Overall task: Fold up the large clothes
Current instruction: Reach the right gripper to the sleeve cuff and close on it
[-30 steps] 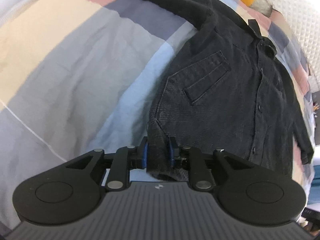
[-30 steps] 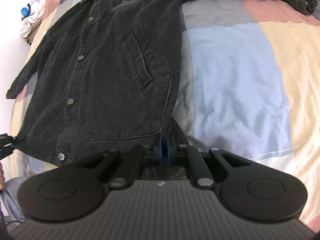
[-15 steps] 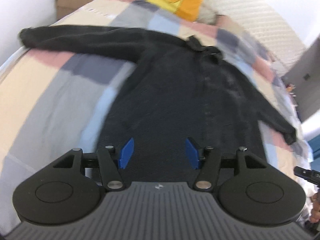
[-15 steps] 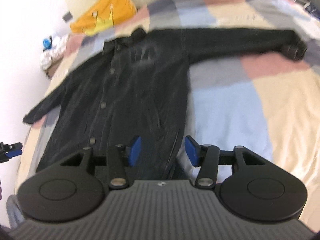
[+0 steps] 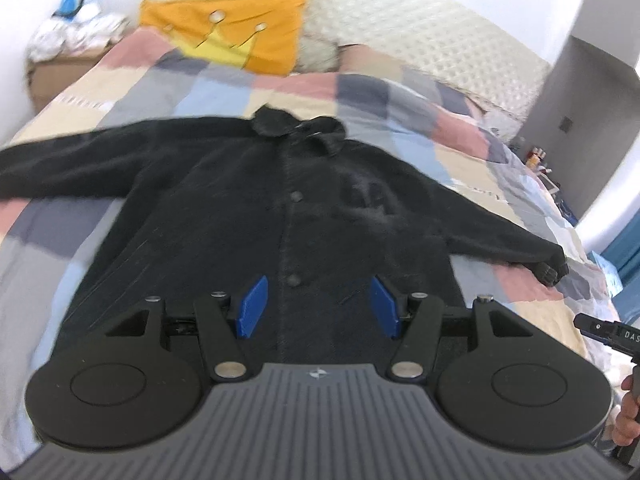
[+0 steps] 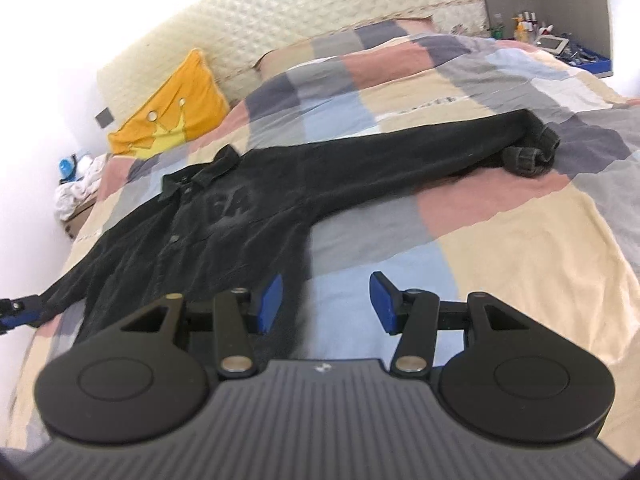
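Observation:
A large black button-up jacket [image 5: 288, 216] lies flat and face up on the checked bedspread [image 5: 120, 92], sleeves spread to both sides. My left gripper [image 5: 318, 306] is open and empty, raised above the jacket's lower front near the button line. In the right wrist view the jacket [image 6: 224, 216] stretches from the left to the cuff of its long sleeve [image 6: 528, 152] at the right. My right gripper [image 6: 322, 304] is open and empty, above the jacket's lower right edge and the bedspread [image 6: 500, 264].
An orange pillow [image 5: 232, 40] leans on the quilted headboard [image 5: 420, 28]. A side table with white cloth [image 5: 68, 36] stands at the far left. A shelf with bottles [image 6: 532, 28] is at the far right. The other gripper's tip [image 5: 608, 330] shows at the right edge.
Both grippers let go of the jacket's bottom hem and opened. Both rose and tilted up, so the whole jacket and the headboard now show.

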